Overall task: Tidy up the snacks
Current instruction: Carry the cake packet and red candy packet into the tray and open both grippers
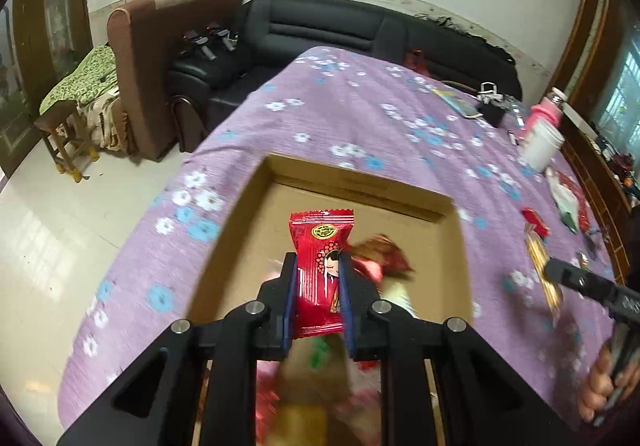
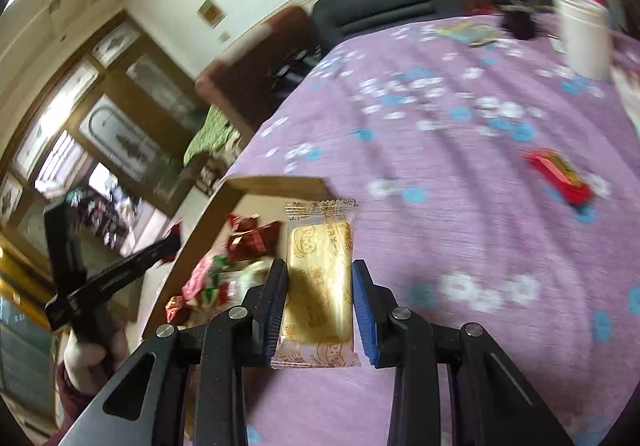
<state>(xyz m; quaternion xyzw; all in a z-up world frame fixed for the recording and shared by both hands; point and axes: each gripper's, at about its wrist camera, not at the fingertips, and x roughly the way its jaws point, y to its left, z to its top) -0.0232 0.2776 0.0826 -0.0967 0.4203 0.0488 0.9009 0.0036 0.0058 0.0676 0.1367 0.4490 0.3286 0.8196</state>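
In the left wrist view the left claw (image 1: 318, 286) grips a red candy packet (image 1: 320, 266) above the cardboard box (image 1: 360, 186) ahead of it, while in the right wrist view the right claw (image 2: 320, 294) clamps a yellow biscuit packet (image 2: 320, 286) over the purple floral surface (image 2: 460, 206), the box to its left.

A red candy packet (image 1: 320, 270) printed with a cartoon girl is hanging over the cardboard box (image 1: 352, 182), which is sitting near the tablecloth's left edge with wrapped sweets (image 2: 240, 246) inside (blurred). A clear-wrapped yellow biscuit (image 2: 320, 282) is hovering beside the box's right rim.
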